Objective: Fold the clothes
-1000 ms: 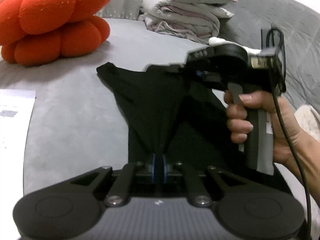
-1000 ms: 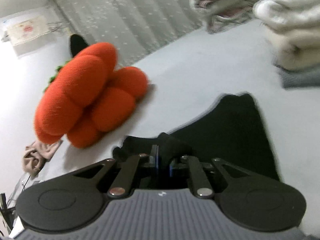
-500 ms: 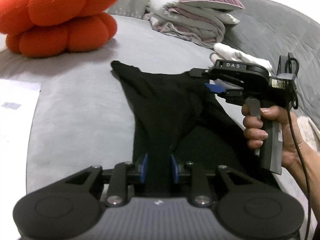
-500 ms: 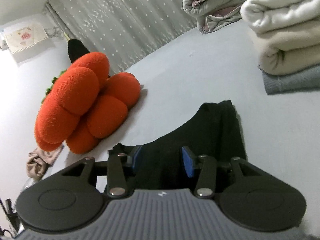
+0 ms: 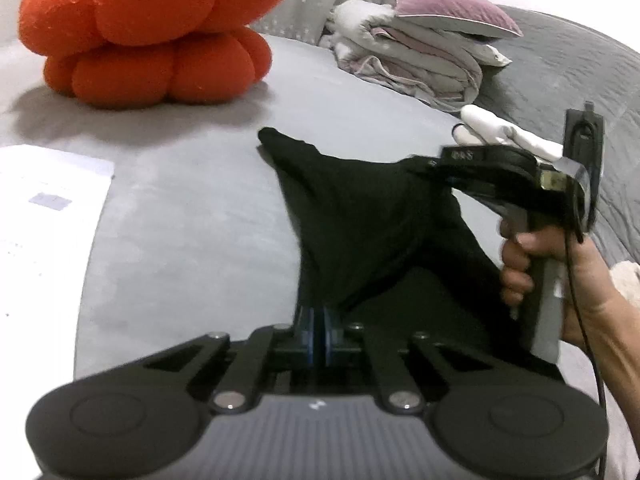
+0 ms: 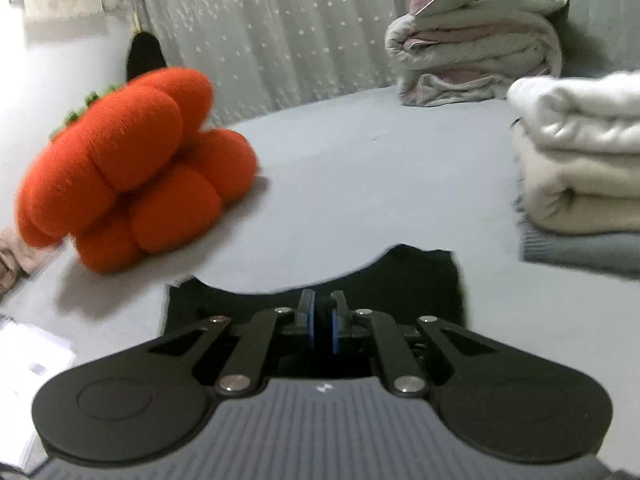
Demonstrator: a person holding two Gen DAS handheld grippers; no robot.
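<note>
A black garment (image 5: 360, 220) lies on the grey bed and is pulled up into a tent between both grippers. My left gripper (image 5: 319, 328) grips its near edge, the blue pads closing tight on a pinch of fabric. A hand (image 5: 560, 272) holds the right gripper (image 5: 424, 166) at the garment's right side, where the cloth rises to its tip. In the right wrist view that gripper (image 6: 322, 320) has its jaws closing, with the pads pressed on the black cloth (image 6: 420, 288). The curved edge of the garment shows just beyond them.
An orange pumpkin cushion (image 5: 148, 32) sits at the back left. Folded bedding with a purple pillow (image 5: 420, 60) is stacked at the back. A pile of folded white and grey clothes (image 6: 580, 160) stands to the right. White paper (image 5: 44, 208) lies at the left edge.
Half a second ago both grippers stood open over the flat garment. Both have since shut on it, and the cloth is lifted into a ridge between them.
</note>
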